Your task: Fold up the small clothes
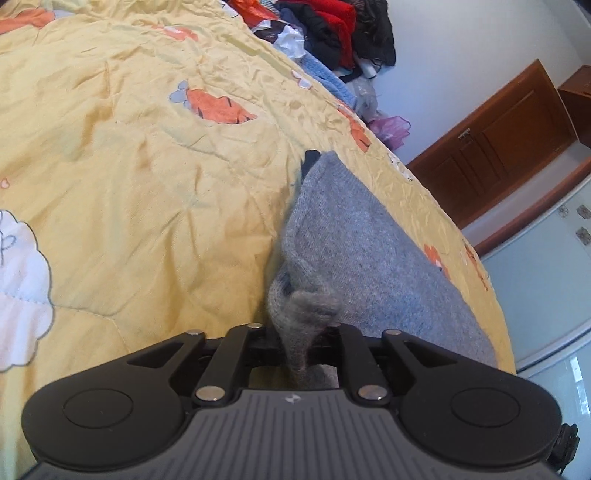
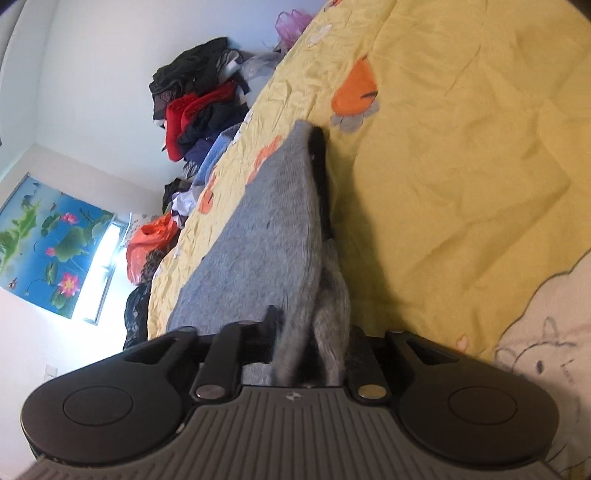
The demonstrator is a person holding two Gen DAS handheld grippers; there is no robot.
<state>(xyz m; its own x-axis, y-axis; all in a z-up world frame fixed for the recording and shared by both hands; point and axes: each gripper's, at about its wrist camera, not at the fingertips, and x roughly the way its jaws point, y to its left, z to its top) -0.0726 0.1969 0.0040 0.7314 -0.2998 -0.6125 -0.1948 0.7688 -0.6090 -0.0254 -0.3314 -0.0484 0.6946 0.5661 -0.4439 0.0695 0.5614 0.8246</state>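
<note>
A grey knit garment lies folded along the edge of a yellow quilt, with a dark layer showing at its far corner. My left gripper is shut on a bunched tuft at the garment's near end, which stands up between the jaws. In the right wrist view the same grey garment runs away from my right gripper. The right jaws stand apart with loose folds of the knit between them, not pinched. One black fingertip shows beside the cloth.
The quilt has orange and white cartoon patches. A pile of red, black and blue clothes lies at its far end, with an orange bag and a purple bag. Beyond the bed edge is a wooden door.
</note>
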